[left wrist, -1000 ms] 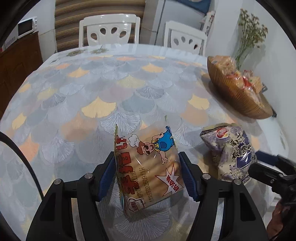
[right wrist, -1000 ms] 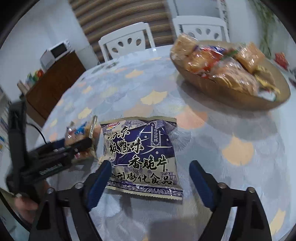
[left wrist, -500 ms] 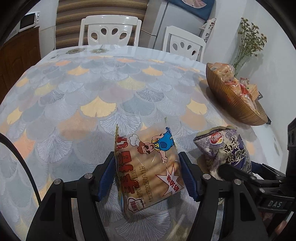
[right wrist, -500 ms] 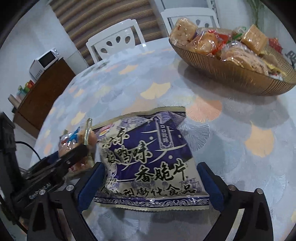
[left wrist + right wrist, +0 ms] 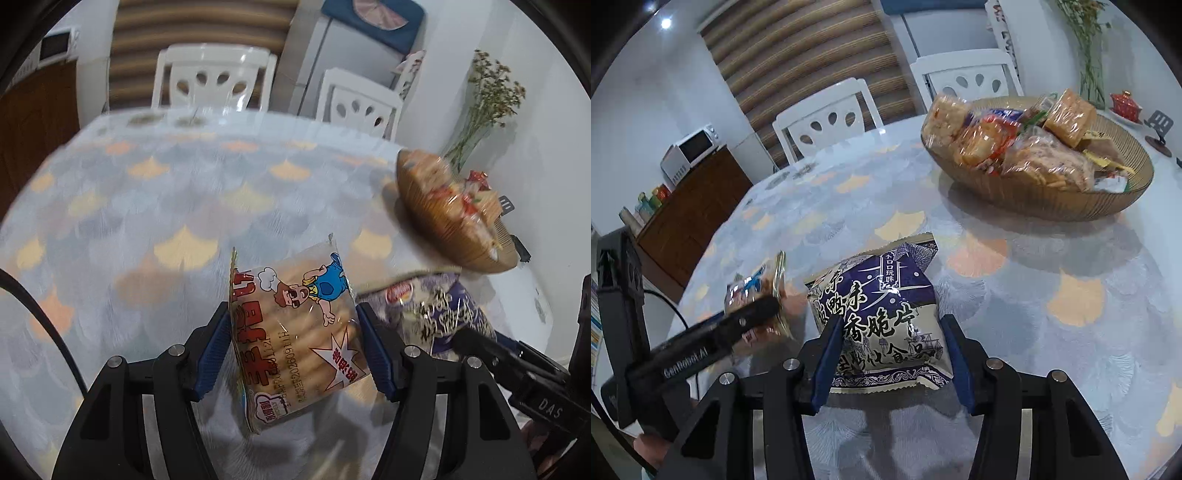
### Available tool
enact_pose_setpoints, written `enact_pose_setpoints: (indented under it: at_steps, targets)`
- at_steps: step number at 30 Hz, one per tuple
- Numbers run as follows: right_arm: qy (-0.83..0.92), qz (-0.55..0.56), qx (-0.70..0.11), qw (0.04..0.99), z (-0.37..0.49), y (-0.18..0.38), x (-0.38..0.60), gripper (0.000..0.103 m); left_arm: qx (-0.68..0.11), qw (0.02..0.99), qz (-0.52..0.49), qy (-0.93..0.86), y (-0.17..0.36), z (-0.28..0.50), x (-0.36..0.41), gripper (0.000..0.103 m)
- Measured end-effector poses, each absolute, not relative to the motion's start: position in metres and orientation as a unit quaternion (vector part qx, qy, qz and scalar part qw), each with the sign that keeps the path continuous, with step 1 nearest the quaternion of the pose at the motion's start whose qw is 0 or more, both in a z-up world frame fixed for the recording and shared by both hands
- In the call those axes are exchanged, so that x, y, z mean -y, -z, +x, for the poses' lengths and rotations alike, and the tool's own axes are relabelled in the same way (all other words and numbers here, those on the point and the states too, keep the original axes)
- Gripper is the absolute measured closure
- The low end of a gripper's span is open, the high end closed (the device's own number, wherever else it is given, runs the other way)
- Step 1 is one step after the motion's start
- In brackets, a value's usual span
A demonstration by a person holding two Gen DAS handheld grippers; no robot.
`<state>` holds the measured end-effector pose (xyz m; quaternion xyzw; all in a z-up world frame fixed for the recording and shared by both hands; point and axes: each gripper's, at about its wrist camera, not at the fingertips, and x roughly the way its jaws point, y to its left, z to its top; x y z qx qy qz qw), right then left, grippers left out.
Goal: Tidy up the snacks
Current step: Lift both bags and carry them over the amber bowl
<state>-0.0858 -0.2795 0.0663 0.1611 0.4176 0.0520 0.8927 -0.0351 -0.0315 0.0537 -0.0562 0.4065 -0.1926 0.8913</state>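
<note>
A clear biscuit packet (image 5: 295, 332) with a cartoon chef sits between the blue pads of my left gripper (image 5: 293, 347), which is shut on it and holds it off the table. My right gripper (image 5: 892, 358) is closing its jaws on a purple crisp bag (image 5: 882, 314); the pads press the bag's sides and it is crumpled and lifted. That purple bag (image 5: 439, 306) shows beside the biscuit packet in the left wrist view, and the biscuit packet (image 5: 757, 291) with the left gripper's finger shows at the left of the right wrist view.
A ribbed brown bowl (image 5: 1052, 201) full of wrapped snacks stands at the table's far right; the bowl (image 5: 443, 229) also appears in the left wrist view. Two white chairs (image 5: 214, 77) stand behind the patterned tablecloth (image 5: 184, 206). A vase of dried flowers (image 5: 480, 122) is by the wall.
My right gripper's jaws have narrowed onto the purple bag, which was lying flat and is now squeezed and raised. The left gripper has risen with the biscuit packet.
</note>
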Motion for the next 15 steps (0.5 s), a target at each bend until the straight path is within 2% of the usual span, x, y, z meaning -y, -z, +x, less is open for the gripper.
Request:
enact_pose_setpoints:
  at_steps: [7, 12, 14, 15]
  targets:
    - [-0.067, 0.206, -0.387, 0.896, -0.094, -0.102, 0.305, 0.051, -0.363, 0.903, -0.017, 0.227, -0.102, -0.025, 0.070, 0.039]
    - [-0.031, 0.209, -0.329, 0.920, -0.095, -0.143, 0.341, 0.052, -0.346, 0.895, -0.019, 0.280, -0.124, -0.008, 0.105, 0.039]
    - [-0.003, 0.202, -0.307, 0.930, -0.091, -0.157, 0.358, 0.056, -0.344, 0.887, -0.022, 0.307, -0.130, 0.007, 0.125, 0.039]
    - [0.013, 0.200, -0.298, 0.933, -0.088, -0.163, 0.367, 0.061, -0.343, 0.885, -0.019, 0.315, -0.132, 0.013, 0.135, 0.039]
